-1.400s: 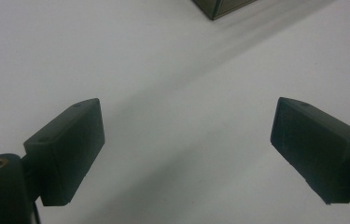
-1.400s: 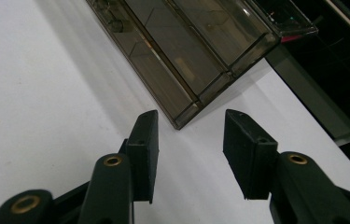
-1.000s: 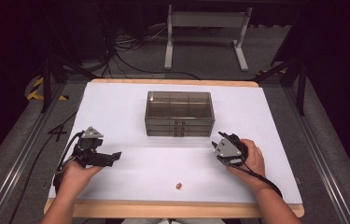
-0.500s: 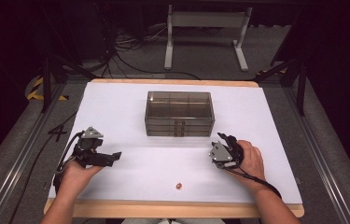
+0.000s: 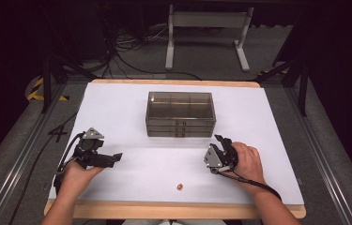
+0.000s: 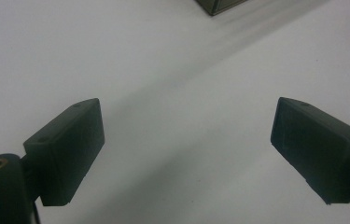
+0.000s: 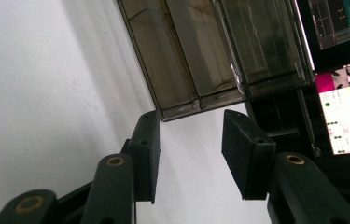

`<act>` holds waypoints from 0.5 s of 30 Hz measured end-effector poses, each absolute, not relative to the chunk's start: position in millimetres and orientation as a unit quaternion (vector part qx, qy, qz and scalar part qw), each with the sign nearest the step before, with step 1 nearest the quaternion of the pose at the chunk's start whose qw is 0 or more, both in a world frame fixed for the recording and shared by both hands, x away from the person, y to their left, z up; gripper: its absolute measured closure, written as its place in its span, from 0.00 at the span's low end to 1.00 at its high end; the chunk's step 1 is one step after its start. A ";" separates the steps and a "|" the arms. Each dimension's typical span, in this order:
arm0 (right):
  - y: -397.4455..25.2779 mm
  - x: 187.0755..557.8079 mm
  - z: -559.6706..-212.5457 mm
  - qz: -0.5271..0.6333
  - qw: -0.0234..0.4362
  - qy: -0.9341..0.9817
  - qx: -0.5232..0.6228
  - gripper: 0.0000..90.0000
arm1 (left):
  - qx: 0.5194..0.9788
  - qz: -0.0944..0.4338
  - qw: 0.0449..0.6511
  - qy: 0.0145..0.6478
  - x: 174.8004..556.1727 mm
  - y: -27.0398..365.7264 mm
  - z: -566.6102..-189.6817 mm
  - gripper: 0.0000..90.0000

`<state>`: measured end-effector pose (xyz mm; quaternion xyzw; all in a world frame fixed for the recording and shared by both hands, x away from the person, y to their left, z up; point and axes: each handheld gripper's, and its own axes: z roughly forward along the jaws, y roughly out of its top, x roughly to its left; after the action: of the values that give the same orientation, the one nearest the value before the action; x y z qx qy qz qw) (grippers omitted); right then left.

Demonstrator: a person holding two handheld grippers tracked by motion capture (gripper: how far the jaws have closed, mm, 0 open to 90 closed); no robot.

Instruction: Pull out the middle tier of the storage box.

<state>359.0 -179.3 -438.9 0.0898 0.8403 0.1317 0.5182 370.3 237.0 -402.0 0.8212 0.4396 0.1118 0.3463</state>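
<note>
Your right claw (image 5: pixel 221 141) is released and grasps nothing: in the right gripper view (image 7: pixel 189 156) its two black jaws stand apart with bare white surface between them. It hovers just in front of the smoky transparent plastic drawer box (image 5: pixel 180 114), near that box's front right corner, and the jaws point up toward it. In the right gripper view, the lower corner of the drawer box (image 7: pixel 200 56) sits just beyond the jaw tips, not touching them.

Your left claw (image 5: pixel 115 158) is released too. In the left gripper view (image 6: pixel 186 154) its jaws are spread wide over plain white counter, holding nothing, with one corner of the drawer box (image 6: pixel 220 4) at the top edge. This claw lies well in front of the drawer box and off to its left, jaws pointing across toward the right claw.

The small round orange-brown object (image 5: pixel 179 186) rests alone on the white-topped counter (image 5: pixel 117 108), well in front of the drawer box and closer to your edge than either claw. It is apart from both claws and somewhat nearer the right one. The drawer box stands at the middle of the counter.
</note>
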 end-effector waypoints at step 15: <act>-158.3 354.3 -440.5 0.087 0.541 0.835 0.057 0.69 | 0.821 0.110 0.346 0.441 370.1 237.3 -401.6 0.12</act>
<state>354.3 -158.3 -440.5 0.0565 0.8346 0.0874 0.5410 370.1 237.3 -401.6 0.8208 0.4409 0.1104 0.3459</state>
